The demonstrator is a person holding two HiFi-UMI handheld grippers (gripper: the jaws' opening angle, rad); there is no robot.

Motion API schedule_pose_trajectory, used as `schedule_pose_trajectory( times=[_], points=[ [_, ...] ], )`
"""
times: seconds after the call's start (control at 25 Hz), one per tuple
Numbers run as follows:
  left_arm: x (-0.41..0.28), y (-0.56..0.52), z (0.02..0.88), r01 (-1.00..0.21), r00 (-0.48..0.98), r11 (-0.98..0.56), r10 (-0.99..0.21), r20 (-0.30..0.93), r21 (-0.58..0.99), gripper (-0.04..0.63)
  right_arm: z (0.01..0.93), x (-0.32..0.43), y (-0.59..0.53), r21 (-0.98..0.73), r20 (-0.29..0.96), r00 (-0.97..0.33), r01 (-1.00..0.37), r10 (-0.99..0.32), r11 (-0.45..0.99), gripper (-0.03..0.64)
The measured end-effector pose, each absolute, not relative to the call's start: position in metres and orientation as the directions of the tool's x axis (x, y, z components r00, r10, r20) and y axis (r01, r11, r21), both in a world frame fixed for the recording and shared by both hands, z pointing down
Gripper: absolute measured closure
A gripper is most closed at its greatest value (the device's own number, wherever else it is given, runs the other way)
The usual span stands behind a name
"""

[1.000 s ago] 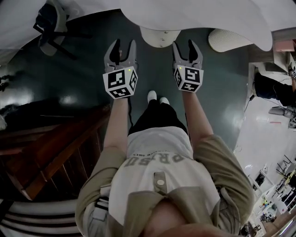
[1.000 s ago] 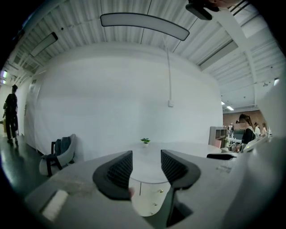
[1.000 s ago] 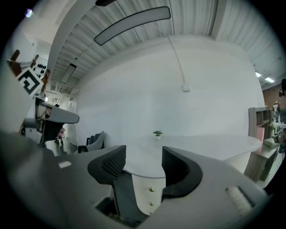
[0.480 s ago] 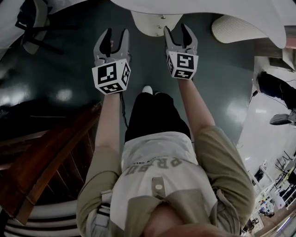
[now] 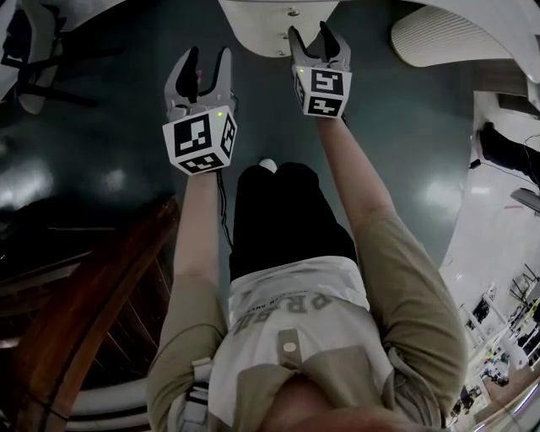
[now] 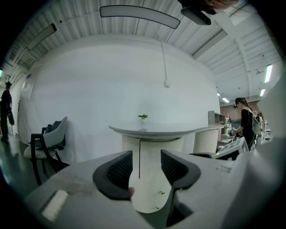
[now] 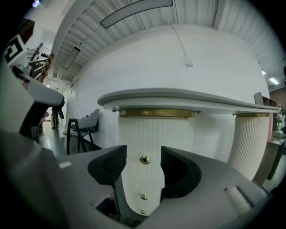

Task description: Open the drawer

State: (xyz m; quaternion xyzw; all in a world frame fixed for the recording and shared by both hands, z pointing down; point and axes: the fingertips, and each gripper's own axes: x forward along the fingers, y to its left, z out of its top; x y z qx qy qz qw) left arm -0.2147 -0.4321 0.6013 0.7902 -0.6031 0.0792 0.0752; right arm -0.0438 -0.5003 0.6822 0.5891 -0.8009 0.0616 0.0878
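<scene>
Both empty, left gripper spread, right gripper spread facing brass knob, ribbed pedestal, open dark floor

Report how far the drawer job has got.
Done: nothing; the white pedestal front looks flush, no drawer out. In hand: the right gripper has open jaws lined up on the top brass knob, not touching. The left gripper is open, empty. Remaining: reach, grip, pull.

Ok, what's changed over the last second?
The left gripper and right gripper both moved on toward the white ribbed cabinet, the right one leading. Its top brass knob shows between the right jaws, untouched. Nothing was taken or let go; both grippers stay open and empty.
</scene>
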Motion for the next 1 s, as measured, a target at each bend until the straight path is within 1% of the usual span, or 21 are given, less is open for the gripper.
schedule_pose_trajectory(
  times=[0.12,0.4,0.56,0.68,0.72,0.8,0.88,0.92,1.0],
  points=[
    [-0.219,-0.438,0.622,-0.967,0.252,-0.251,-0.94,0.228,0.035,0.385,0.701,-0.053,-0.516,0.018,0.229,-0.301,-0.949,-0.925,0.314,0.376],
    [-0.217,-0.447,0.648,-0.963,0.261,-0.268,-0.936,0.236,0.002,0.385,0.74,-0.064,-0.545,0.001,0.288,-0.268,-0.96,-0.919,0.28,0.385],
    [-0.217,-0.451,0.655,-0.962,0.262,-0.272,-0.934,0.242,-0.01,0.385,0.748,-0.066,-0.557,-0.022,0.286,-0.276,-0.959,-0.918,0.282,0.39],
    [-0.222,-0.454,0.659,-0.967,0.249,-0.252,-0.938,0.24,0.02,0.385,0.745,-0.067,-0.561,-0.019,0.267,-0.275,-0.96,-0.923,0.281,0.401],
    [-0.225,-0.455,0.66,-0.97,0.244,-0.242,-0.94,0.241,0.036,0.385,0.744,-0.068,-0.563,-0.011,0.264,-0.274,-0.96,-0.925,0.281,0.412],
    [-0.227,-0.457,0.665,-0.972,0.234,-0.227,-0.94,0.248,0.058,0.385,0.744,-0.068,-0.567,0.012,0.26,-0.269,-0.96,-0.928,0.281,0.459],
    [-0.229,-0.456,0.669,-0.973,0.229,-0.218,-0.939,0.255,0.069,0.386,0.742,-0.068,-0.569,0.025,0.26,-0.261,-0.961,-0.93,0.276,0.476],
    [-0.229,-0.456,0.67,-0.974,0.227,-0.216,-0.939,0.257,0.072,0.385,0.741,-0.067,-0.57,0.027,0.262,-0.257,-0.962,-0.93,0.273,0.498],
    [-0.228,-0.454,0.671,-0.974,0.228,-0.217,-0.938,0.262,0.071,0.386,0.742,-0.065,-0.569,0.032,0.266,-0.258,-0.961,-0.929,0.276,0.508]
  ],
)
